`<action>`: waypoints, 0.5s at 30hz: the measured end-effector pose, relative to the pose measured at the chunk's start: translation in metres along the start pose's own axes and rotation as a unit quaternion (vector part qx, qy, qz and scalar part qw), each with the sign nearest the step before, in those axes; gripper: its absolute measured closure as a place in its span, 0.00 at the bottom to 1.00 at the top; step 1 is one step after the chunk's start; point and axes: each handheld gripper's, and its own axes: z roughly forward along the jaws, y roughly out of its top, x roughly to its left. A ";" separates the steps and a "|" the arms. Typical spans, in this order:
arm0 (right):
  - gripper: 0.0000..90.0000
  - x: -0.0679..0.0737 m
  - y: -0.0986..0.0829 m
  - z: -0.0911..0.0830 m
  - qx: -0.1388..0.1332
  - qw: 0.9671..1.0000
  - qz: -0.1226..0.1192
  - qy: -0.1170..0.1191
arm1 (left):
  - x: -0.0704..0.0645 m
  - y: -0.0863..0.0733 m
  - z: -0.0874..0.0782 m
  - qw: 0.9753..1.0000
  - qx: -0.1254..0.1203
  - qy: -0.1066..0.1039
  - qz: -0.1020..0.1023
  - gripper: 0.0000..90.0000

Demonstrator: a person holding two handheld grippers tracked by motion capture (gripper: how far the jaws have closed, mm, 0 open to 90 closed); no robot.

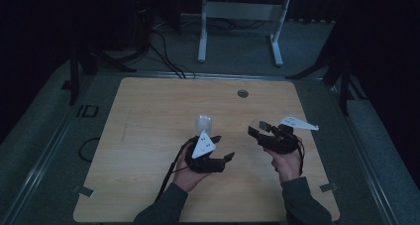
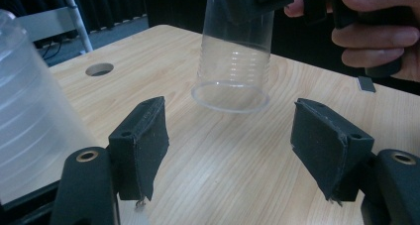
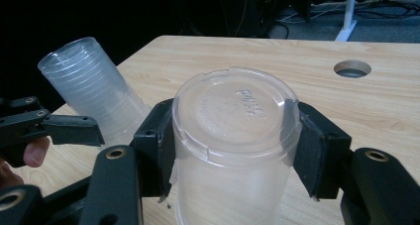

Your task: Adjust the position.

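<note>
Two clear plastic cups are in play on the wooden table. Over on the left, the left gripper is held with its jaws spread wide and nothing pinched between them, which is seen best in the left gripper view. A ribbed stack of cups is stood just beside it, tilted a bit in the right gripper view. Further right, an upside-down cup is squeezed between the jaws of the right gripper, base up and rim down, held just above the tabletop. A round hole is seen toward the far edge.
</note>
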 end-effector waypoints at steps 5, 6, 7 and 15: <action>0.45 0.000 -0.002 -0.001 -0.001 1.000 0.005 0.002 | -0.002 0.003 0.007 1.000 0.001 0.003 0.003 0.33; 0.45 0.000 -0.003 -0.001 -0.001 1.000 0.005 0.003 | -0.003 0.004 0.008 1.000 0.001 0.004 0.003 0.33; 0.45 0.000 -0.003 -0.001 -0.001 1.000 0.005 0.003 | -0.003 0.004 0.010 1.000 0.002 0.003 0.003 0.33; 0.46 0.000 -0.005 -0.002 -0.003 1.000 0.010 0.007 | -0.006 0.005 0.020 1.000 0.013 0.002 -0.002 0.35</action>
